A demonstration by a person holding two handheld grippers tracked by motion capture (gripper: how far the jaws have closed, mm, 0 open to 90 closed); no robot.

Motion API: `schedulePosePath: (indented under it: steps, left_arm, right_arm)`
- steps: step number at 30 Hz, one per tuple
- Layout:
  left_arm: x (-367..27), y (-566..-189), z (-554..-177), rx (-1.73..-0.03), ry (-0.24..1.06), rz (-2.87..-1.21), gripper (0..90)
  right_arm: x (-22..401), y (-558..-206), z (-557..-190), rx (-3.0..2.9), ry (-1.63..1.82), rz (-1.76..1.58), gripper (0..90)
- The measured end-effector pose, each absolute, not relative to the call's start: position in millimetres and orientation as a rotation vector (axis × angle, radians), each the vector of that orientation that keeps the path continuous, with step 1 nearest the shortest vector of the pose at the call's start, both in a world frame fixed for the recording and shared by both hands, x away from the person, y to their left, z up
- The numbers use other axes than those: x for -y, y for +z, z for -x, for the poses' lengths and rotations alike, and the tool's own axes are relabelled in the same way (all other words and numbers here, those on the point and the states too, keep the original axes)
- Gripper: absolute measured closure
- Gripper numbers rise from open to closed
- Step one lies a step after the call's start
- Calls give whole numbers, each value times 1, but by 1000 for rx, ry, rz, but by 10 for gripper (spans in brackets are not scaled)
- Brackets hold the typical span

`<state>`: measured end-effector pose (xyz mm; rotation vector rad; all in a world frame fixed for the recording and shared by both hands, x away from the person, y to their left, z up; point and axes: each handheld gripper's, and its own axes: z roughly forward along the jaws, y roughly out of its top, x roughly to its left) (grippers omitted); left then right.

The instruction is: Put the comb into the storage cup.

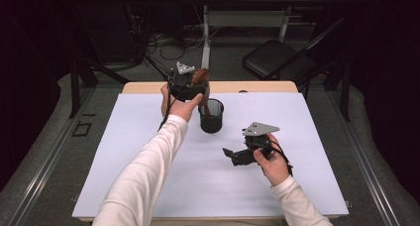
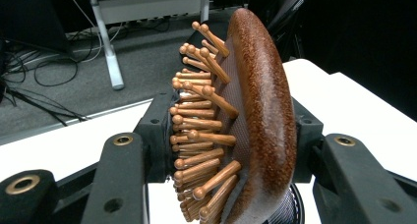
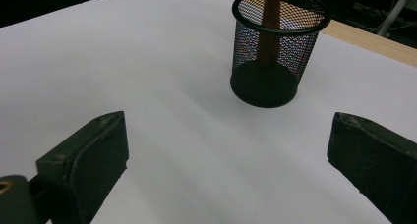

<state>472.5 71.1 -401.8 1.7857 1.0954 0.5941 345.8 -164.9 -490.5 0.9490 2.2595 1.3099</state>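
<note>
Jaws of your left gripper (image 2: pixel 223 150) are clenched on the wooden hairbrush's (image 2: pixel 246 121) head, its handle down in the mesh cup (image 1: pixel 211 116); your right gripper (image 3: pixel 226 155) hangs released nearby. Lift crookedly and the handle could tip the light cup — it stands free on the white counter (image 1: pixel 148 151), with a dark, cable-strewn room beyond.
</note>
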Motion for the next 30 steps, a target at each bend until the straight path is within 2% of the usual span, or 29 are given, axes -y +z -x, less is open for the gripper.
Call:
schedulePosePath:
  steps: [30]
  left_arm:
    - [-55, -403, -460, -949, 701, -1882, 494]
  right_arm:
    - [165, -491, -346, -2263, 1298, -950, 20]
